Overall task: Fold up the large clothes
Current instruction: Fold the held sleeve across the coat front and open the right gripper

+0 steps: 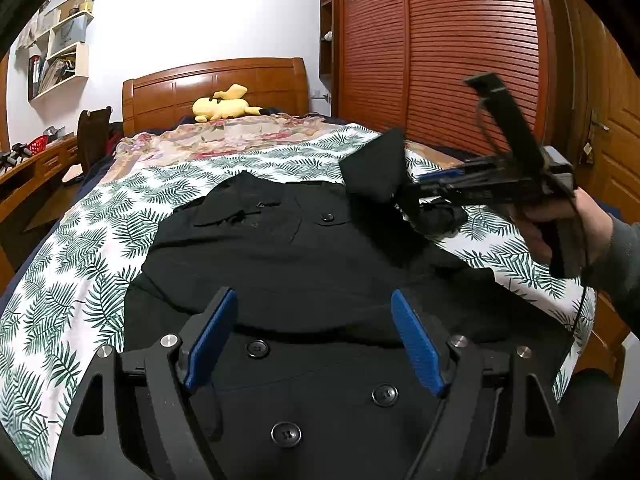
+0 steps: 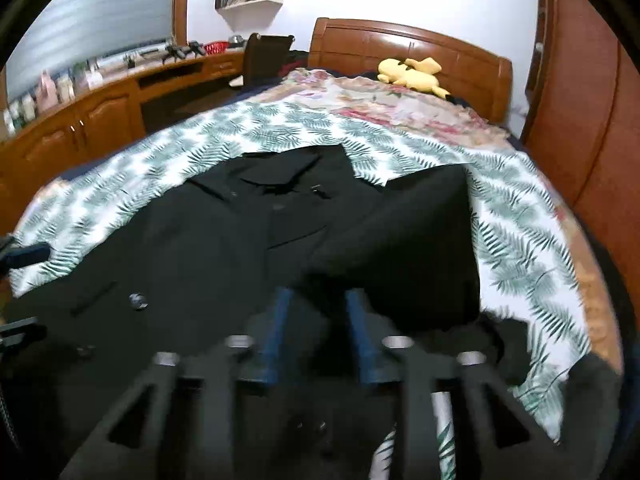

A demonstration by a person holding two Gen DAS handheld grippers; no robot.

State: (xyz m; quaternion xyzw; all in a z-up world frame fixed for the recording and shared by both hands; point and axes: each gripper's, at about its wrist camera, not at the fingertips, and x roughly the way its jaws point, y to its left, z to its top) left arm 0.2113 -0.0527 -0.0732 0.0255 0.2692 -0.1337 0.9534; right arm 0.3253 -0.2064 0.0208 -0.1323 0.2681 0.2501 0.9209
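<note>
Left wrist view shows a black coat spread front-up on the leaf-print bedspread, buttons facing the camera and collar toward twelve o'clock, near the wooden headboard. The left gripper hovers at six o'clock over the hem, jaws spread wide and empty. At three o'clock a hand holds the right gripper, its tips at the raised black sleeve; in the blurred right wrist view the blue fingers stand part-way apart with dark cloth between them, and whether the pads press on it cannot be told. Judged from this, folding has only started: one sleeve is coming inward, while the other side and the lengthwise folds remain. No brand, label or writing is readable anywhere.
</note>
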